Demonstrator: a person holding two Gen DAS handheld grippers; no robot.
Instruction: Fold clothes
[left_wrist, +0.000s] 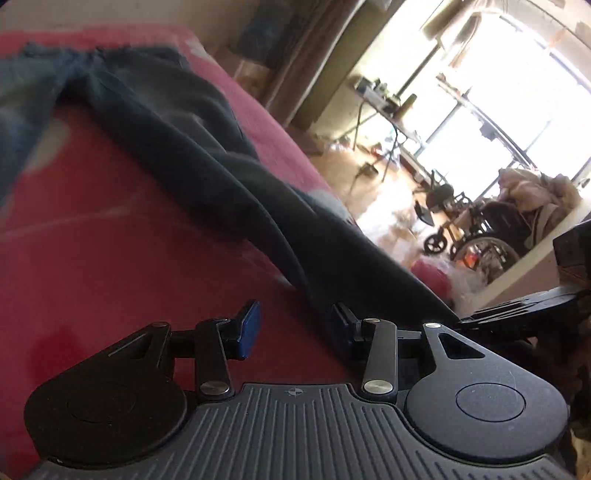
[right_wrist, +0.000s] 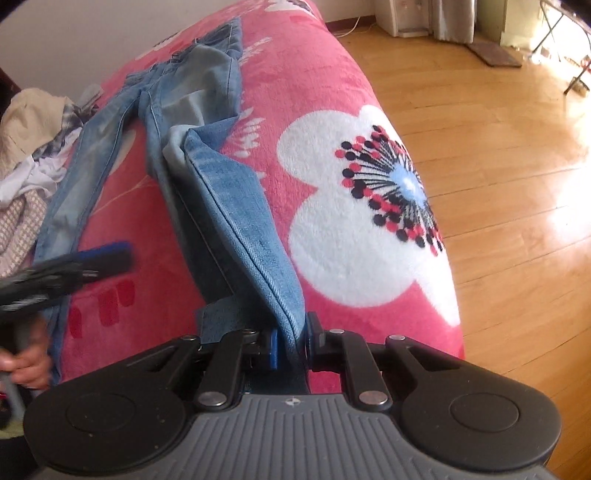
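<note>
A pair of blue jeans (right_wrist: 221, 184) lies lengthwise on a pink flowered blanket (right_wrist: 332, 92), waistband at the far end. My right gripper (right_wrist: 291, 347) is shut on the hem of the nearer leg, and the denim rises slightly from the bed into its pads. In the left wrist view the jeans (left_wrist: 177, 122) look dark, and that leg runs down past my left gripper's right finger (left_wrist: 341, 332). My left gripper (left_wrist: 295, 330) is open just above the blanket (left_wrist: 110, 258), with only blanket between its pads. The left gripper (right_wrist: 110, 254) shows blurred at the left of the right wrist view, held by a hand (right_wrist: 26, 365).
A heap of mixed clothes (right_wrist: 26, 147) lies at the bed's left side. The bed's right edge drops to a wooden floor (right_wrist: 498, 147). A wheelchair (left_wrist: 480, 236) and a folding table (left_wrist: 384, 107) stand by the bright window.
</note>
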